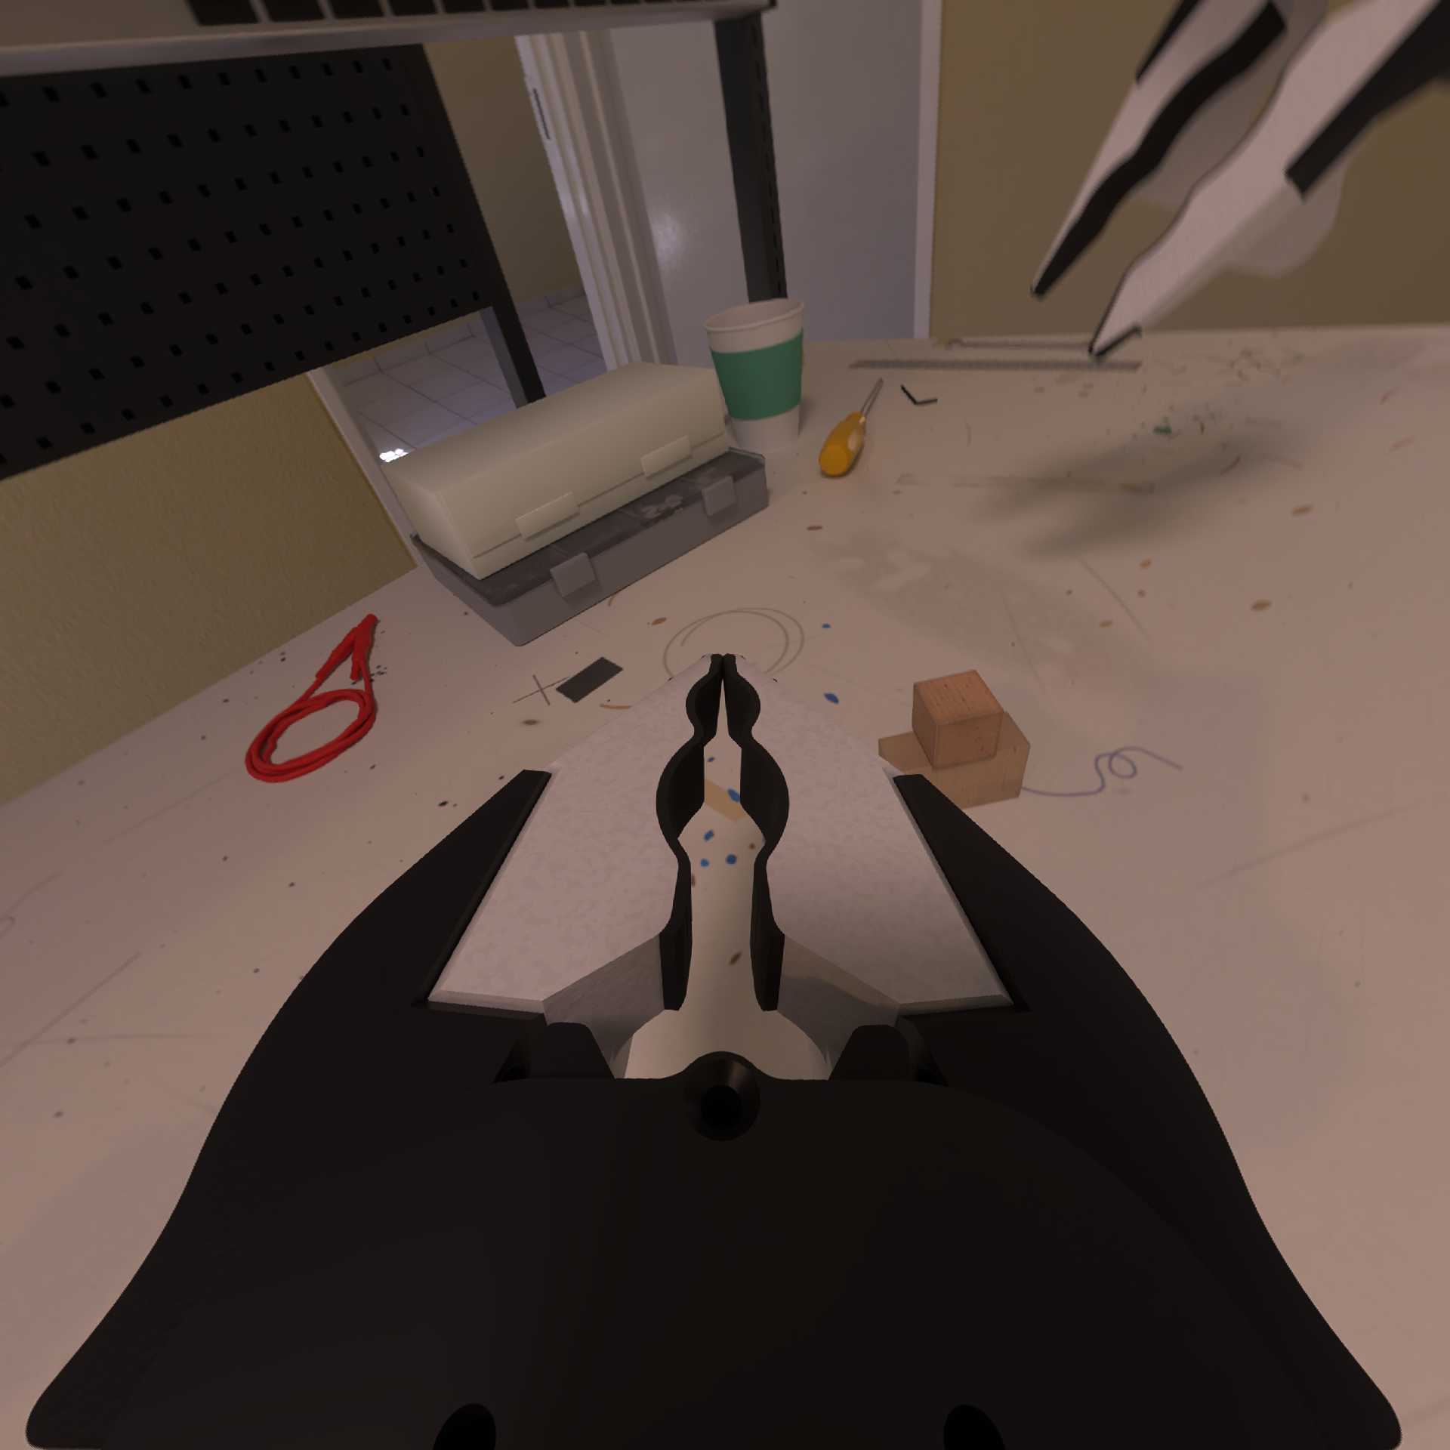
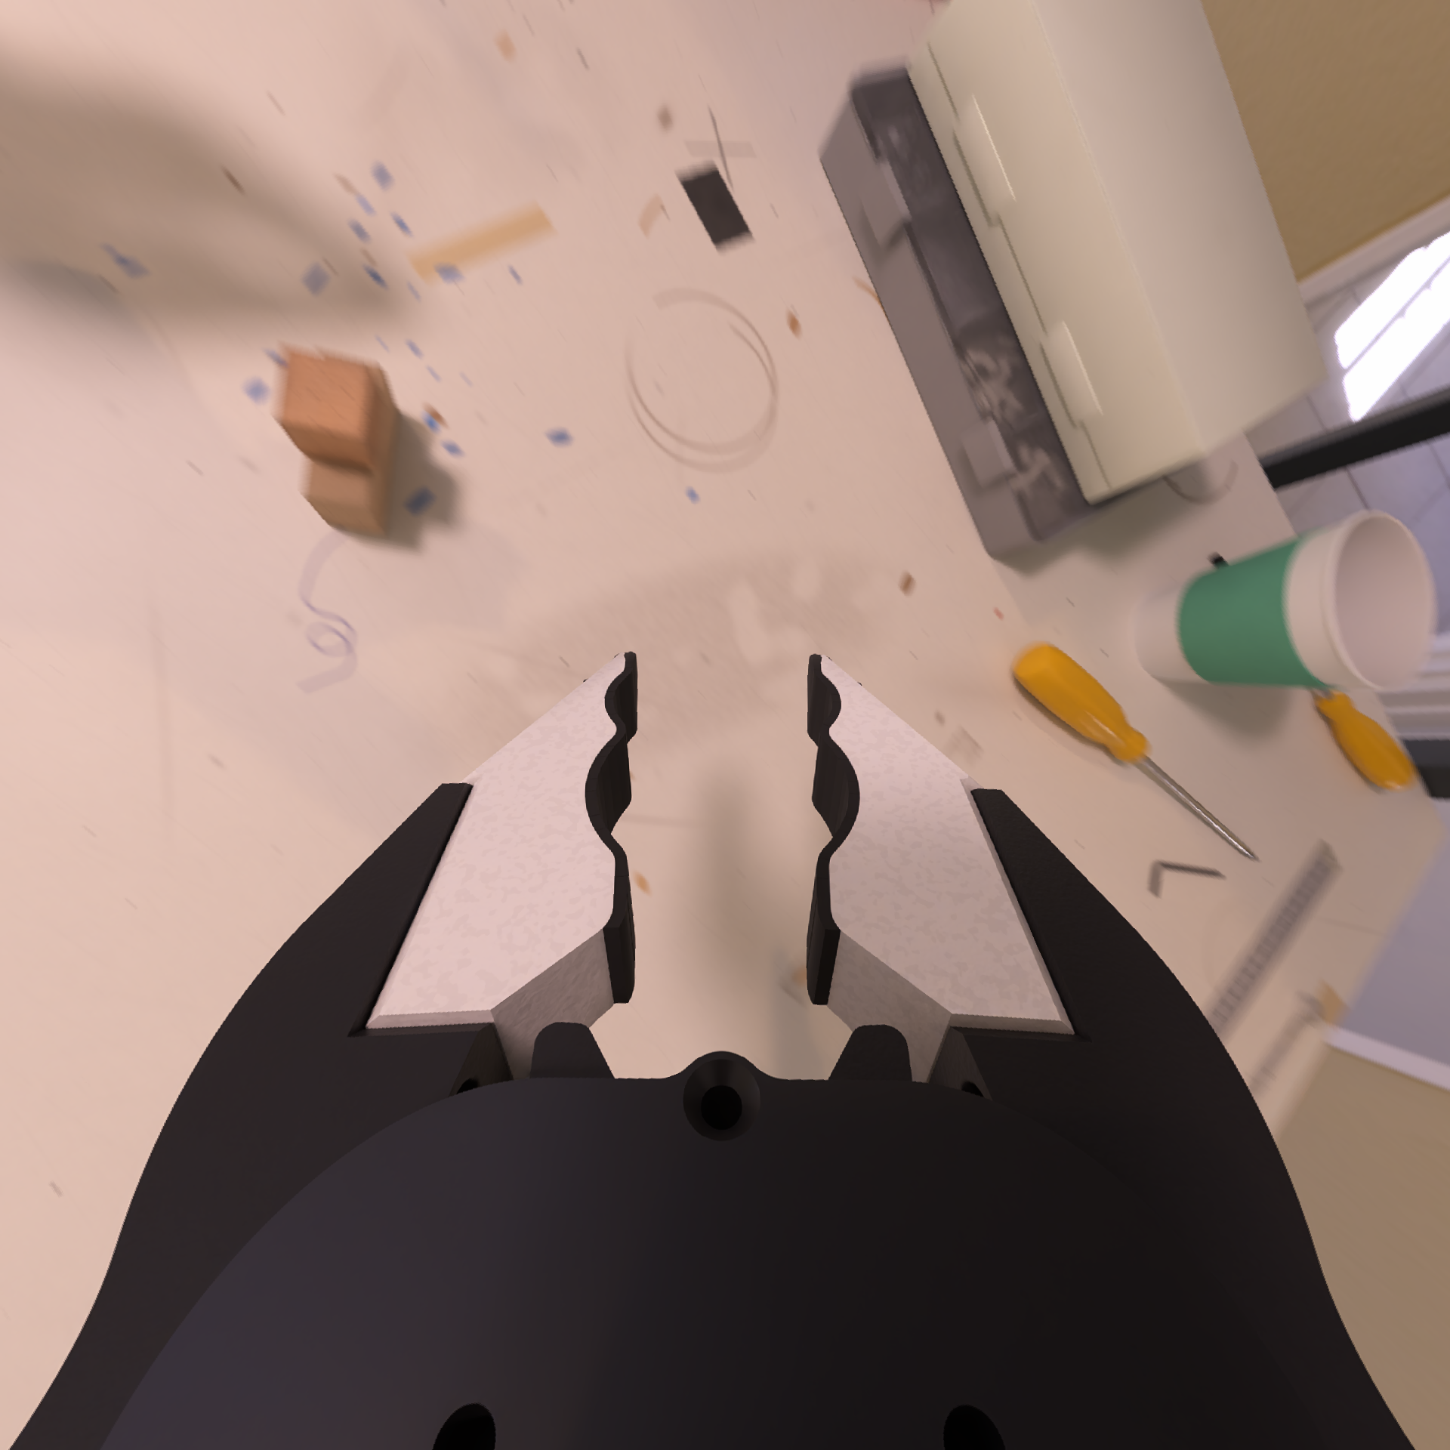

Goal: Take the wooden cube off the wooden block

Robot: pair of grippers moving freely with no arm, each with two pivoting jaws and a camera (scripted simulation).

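Note:
A reddish wooden cube (image 1: 959,717) sits on top of a paler wooden block (image 1: 982,775) on the white table, just right of my left gripper (image 1: 723,661), which is shut and empty with its tips low over the table. The cube (image 2: 328,408) and block (image 2: 345,491) also show in the right wrist view, to the upper left and blurred. My right gripper (image 2: 720,663) is open and empty, high above the table and apart from the cube. It shows in the left wrist view (image 1: 1071,318) at the top right, in the air.
A cream case on a grey organiser box (image 1: 581,502) lies at the back left. Nearby are a paper cup with a green sleeve (image 1: 757,369), a yellow-handled screwdriver (image 1: 846,439), a steel ruler (image 1: 996,362) and a red cable (image 1: 314,718). A black pegboard (image 1: 212,235) stands behind.

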